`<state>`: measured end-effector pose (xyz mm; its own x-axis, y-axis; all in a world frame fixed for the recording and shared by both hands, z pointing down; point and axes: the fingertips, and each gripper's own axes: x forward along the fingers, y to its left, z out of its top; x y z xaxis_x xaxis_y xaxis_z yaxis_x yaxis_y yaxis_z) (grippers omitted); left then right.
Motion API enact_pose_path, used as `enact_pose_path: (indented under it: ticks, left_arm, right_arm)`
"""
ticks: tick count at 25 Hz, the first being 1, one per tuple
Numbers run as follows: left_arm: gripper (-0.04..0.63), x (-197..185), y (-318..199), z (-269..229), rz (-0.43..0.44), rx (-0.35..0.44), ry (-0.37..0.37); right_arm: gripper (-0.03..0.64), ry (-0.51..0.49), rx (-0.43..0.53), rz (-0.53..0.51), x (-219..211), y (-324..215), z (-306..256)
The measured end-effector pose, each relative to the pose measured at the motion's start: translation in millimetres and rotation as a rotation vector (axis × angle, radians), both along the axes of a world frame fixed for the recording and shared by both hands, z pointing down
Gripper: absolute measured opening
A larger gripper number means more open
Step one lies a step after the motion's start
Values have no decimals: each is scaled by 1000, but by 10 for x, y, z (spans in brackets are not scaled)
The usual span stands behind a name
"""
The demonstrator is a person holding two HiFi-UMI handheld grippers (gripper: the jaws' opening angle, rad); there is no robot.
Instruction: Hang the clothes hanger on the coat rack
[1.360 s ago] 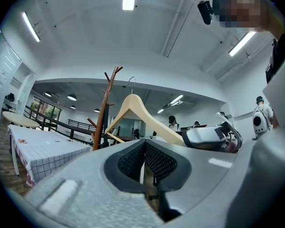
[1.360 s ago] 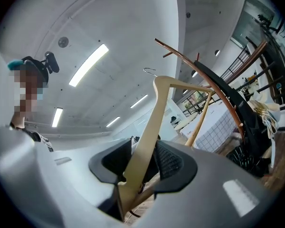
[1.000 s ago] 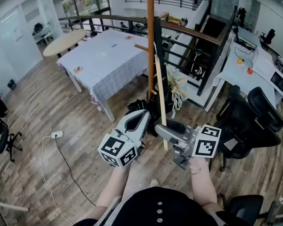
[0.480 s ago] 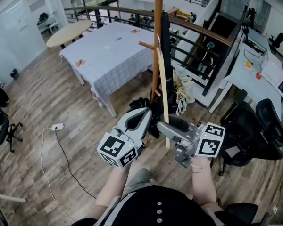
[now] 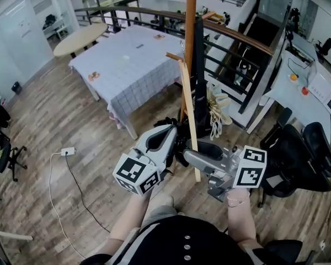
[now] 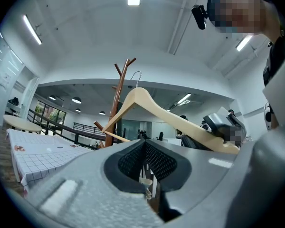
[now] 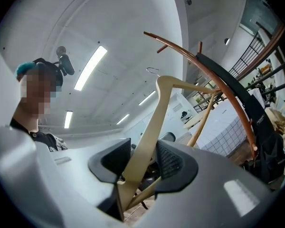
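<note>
A pale wooden clothes hanger (image 5: 188, 115) stands almost upright in the air, its wire hook (image 7: 152, 71) free beside the brown wooden coat rack (image 5: 190, 26). My right gripper (image 5: 188, 154) is shut on one arm of the hanger (image 7: 154, 122); its jaws have just been opening a little, and the arm stays between the pads. My left gripper (image 5: 172, 136) sits just left of it, shut and empty, its pads (image 6: 133, 158) meeting. In the left gripper view the hanger (image 6: 156, 108) crosses in front of the coat rack (image 6: 118, 99).
A black garment (image 5: 201, 76) and a cream bag (image 5: 215, 109) hang on the rack. A checked-cloth table (image 5: 127, 65) stands to the left, a railing (image 5: 237, 43) behind, office chairs (image 5: 298, 142) and a white desk (image 5: 298, 76) to the right. A cable and power strip (image 5: 66, 150) lie on the floor.
Both grippers have drifted across with the hanger, and the coat rack now stands a little further right in the head view. The right gripper's grip on the hanger looks the same.
</note>
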<state>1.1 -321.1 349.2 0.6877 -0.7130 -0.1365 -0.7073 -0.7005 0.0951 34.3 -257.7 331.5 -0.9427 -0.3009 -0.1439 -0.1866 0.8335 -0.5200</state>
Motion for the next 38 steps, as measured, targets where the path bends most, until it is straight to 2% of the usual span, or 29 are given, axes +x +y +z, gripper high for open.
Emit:
enact_pose_path:
  ticks: [4, 10, 14, 30, 38]
  left_arm:
    - [3, -86, -98, -71, 1, 4, 14]
    - [3, -153, -141, -157, 1, 23, 27]
    - [3, -204, -171, -235, -3, 43, 31]
    - [2, -276, -508, -762, -43, 161, -12]
    - [2, -213, -673, -923, -45, 216, -43]
  right_arm:
    - [166, 27, 5, -14, -111, -35, -6]
    - [167, -17, -11, -47, -199, -99, -108]
    - [167, -27, 13, -65, -275, -141, -185]
    - [166, -81, 49, -49, -361, -723, -644]
    - [166, -93, 79, -80, -356, -956, -871]
